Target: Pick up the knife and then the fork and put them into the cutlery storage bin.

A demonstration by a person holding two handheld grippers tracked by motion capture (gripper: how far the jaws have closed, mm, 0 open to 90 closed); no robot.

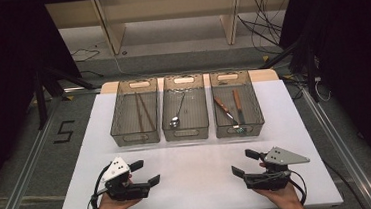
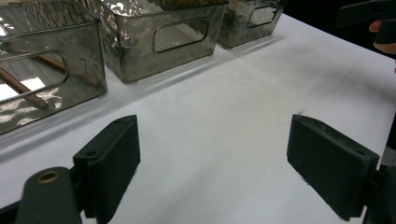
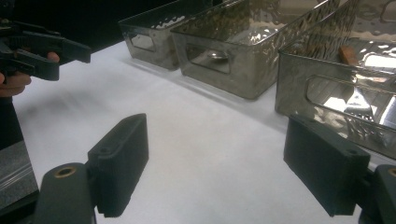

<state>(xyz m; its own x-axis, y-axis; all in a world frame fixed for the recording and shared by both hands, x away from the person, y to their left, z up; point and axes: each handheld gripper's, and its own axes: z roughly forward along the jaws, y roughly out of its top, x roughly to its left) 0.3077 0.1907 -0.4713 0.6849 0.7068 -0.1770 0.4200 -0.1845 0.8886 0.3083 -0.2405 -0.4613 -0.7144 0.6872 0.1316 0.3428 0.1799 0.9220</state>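
Three clear grey bins stand in a row at the back of the white table (image 1: 195, 189). The left bin (image 1: 136, 137) holds wooden chopsticks (image 1: 143, 112), the middle bin (image 1: 186, 133) a metal spoon (image 1: 177, 112), and the right bin (image 1: 239, 129) two wooden-handled utensils (image 1: 238, 106). My left gripper (image 1: 147, 171) rests near the front left, pointing right, open with nothing between its jaws (image 2: 212, 158). My right gripper (image 1: 241, 162) rests near the front right, pointing left, open and empty too (image 3: 215, 163).
Bare white tabletop lies between the two grippers and in front of the bins. Grey floor, metal rails and cables surround the table. Black stands rise at both sides, and a wooden shelf frame (image 1: 166, 15) stands beyond.
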